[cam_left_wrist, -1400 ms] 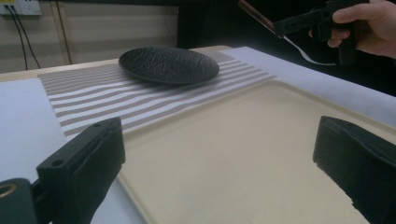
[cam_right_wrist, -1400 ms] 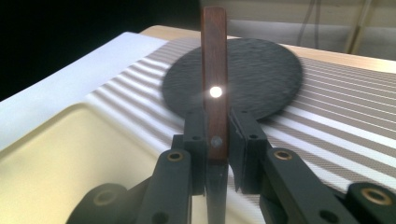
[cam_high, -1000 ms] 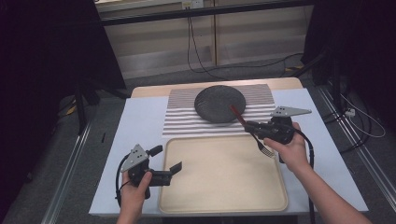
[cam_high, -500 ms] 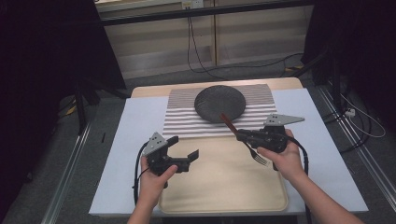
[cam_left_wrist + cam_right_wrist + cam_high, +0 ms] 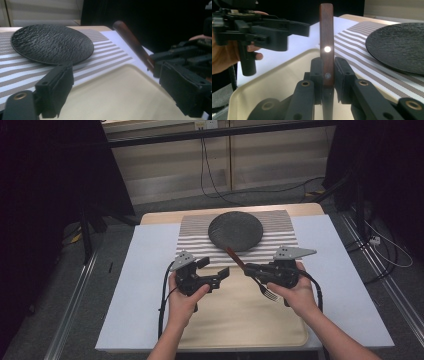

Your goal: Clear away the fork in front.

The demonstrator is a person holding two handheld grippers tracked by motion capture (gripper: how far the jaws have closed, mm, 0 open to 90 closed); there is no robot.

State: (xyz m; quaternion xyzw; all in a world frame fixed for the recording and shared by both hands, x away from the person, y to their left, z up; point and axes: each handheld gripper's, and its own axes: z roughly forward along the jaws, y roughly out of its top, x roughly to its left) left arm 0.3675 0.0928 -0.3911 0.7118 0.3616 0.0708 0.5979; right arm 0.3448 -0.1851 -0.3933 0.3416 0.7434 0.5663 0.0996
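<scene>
Both hands are sitting closer together than a second ago: the left hand-held gripper (image 5: 216, 270) has travelled in from the desk's near-left corner, and the right hand-held gripper (image 5: 248, 268) has drifted left with its load.

One fork (image 5: 250, 271) is in play. It is showing a reddish-brown wooden handle with a bright metal rivet, and pale metal tines pointing back toward the person. The right hand-held gripper is clamping tight on the handle near the rivet, so the handle is sticking out past its jaws toward the plate, above the tray's far edge.

The left hand-held gripper's jaws are standing apart with nothing between them and have just been closing a little; the handle is lying just beyond them.

Around it are one dark round plate (image 5: 235, 230), one striped placemat (image 5: 192, 232) and one cream tray (image 5: 240, 320) on the desk (image 5: 145, 270).
</scene>
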